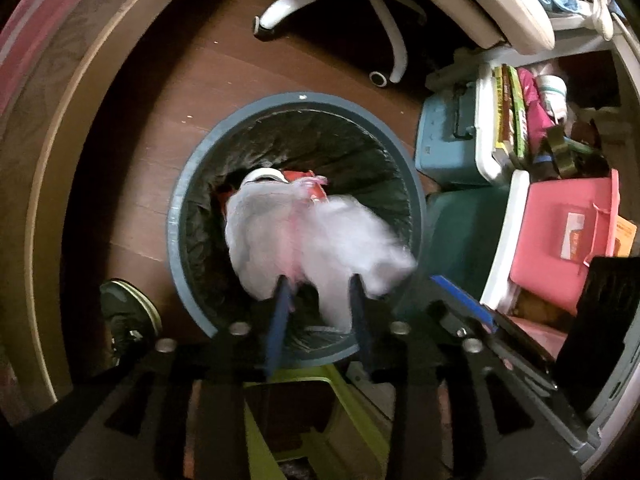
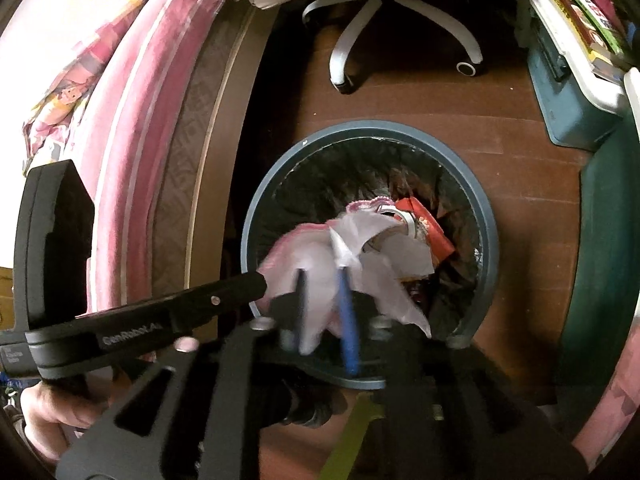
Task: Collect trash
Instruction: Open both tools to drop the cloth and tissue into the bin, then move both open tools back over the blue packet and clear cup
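Observation:
A round grey bin [image 1: 304, 100] lined with a black bag stands on the wooden floor, and both wrist views look down into it. Red wrappers and a white lid [image 1: 266, 174] lie inside. A white and pink plastic bag [image 1: 280, 232], blurred, hangs over the bin's mouth. My left gripper [image 1: 320, 280] holds its blue-padded fingers apart, a fold of the bag loose between them. In the right wrist view the same bag [image 2: 304, 252] drapes around my right gripper [image 2: 322, 274], whose fingers also stand apart over the bin [image 2: 368, 126]. The left tool's black body [image 2: 140, 320] reaches in from the left.
A white office chair base [image 1: 360, 4] stands beyond the bin. A pink bed frame [image 2: 140, 120] runs along the left. Blue box [image 1: 444, 136], books and a pink tub [image 1: 568, 240] crowd the right. A green stool [image 1: 340, 400] and a shoe [image 1: 128, 312] are near me.

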`<state>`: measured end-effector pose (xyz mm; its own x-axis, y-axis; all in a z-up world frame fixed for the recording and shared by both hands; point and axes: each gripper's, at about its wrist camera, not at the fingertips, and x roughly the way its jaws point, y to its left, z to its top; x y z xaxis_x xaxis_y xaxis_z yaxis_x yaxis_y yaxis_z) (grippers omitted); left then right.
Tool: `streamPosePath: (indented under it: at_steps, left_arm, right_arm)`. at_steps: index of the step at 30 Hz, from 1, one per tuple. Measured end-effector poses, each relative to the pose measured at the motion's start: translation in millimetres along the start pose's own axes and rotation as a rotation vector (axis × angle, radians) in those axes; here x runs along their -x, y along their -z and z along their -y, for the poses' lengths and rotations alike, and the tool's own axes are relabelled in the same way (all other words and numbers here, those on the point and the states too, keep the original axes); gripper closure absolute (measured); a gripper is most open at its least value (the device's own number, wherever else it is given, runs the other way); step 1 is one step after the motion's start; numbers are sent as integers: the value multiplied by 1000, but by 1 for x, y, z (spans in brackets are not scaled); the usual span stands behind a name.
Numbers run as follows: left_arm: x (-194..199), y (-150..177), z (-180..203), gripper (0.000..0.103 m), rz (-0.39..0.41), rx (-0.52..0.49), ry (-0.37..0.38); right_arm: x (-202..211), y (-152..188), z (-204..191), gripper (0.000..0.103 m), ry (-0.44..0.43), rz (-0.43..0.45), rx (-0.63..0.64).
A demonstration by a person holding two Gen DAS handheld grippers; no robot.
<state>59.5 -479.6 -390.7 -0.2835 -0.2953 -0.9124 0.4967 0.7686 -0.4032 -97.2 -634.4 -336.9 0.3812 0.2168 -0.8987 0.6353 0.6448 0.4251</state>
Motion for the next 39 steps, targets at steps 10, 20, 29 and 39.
streamPosePath:
  at_steps: [10,20,29,39]
  left_arm:
    - [24,5,-4,50,68,37,25]
    - [81,25,-15,37,243,82,43]
    - [138,51,-55,33,424,245,110]
    - [226,97,-97,27,627,370,159]
  right_arm:
    - [11,5,0,47,16,31,-14]
    - [45,11,-45,31,44,174,117]
    - [69,16,-109,23,82,270,322]
    - [100,39,-196,14,18,435,533]
